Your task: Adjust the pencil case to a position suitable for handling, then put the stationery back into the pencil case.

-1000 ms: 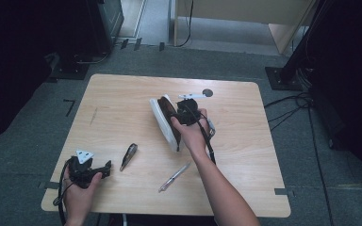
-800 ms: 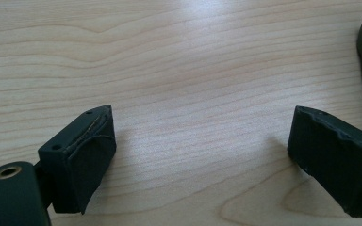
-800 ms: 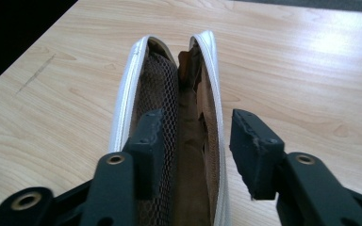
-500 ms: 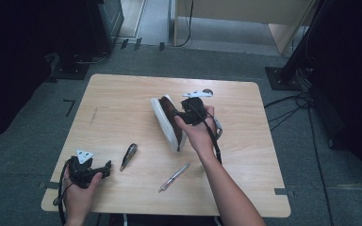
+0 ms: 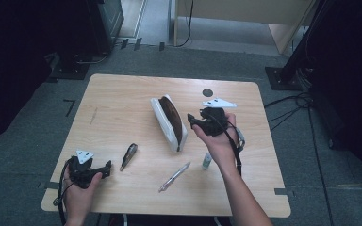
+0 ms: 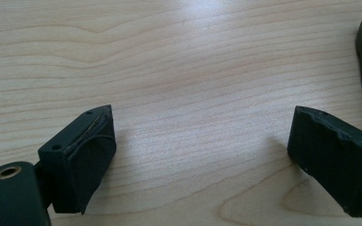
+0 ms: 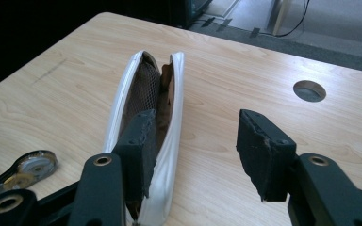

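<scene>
Your right gripper point(image 5: 194, 120) hovers just beside the pouch point(image 5: 168, 122), jaws partly apart and holding nothing; they have just been opening, with nothing between them. In the right gripper view one jaw stands in front of the pouch's open mouth, the other over bare table point(image 5: 122, 101). If you swing back carelessly, that near jaw could catch the white rim and tip the pouch over or drag it along the wood, since it stands on a narrow base and nothing pins it. Your left gripper point(image 5: 107, 167) rests near the table's front left corner, jaws wide and empty, too far off to steady anything.

The pouch lies near the middle of the table, long and slim, white outside with a brown mesh lining, unzipped and gaping. The pen point(image 5: 174, 177), the small tube point(image 5: 207, 161) and the dark pointed piece point(image 5: 128, 156) lie loose in front of it, easy to knock off while reaching
</scene>
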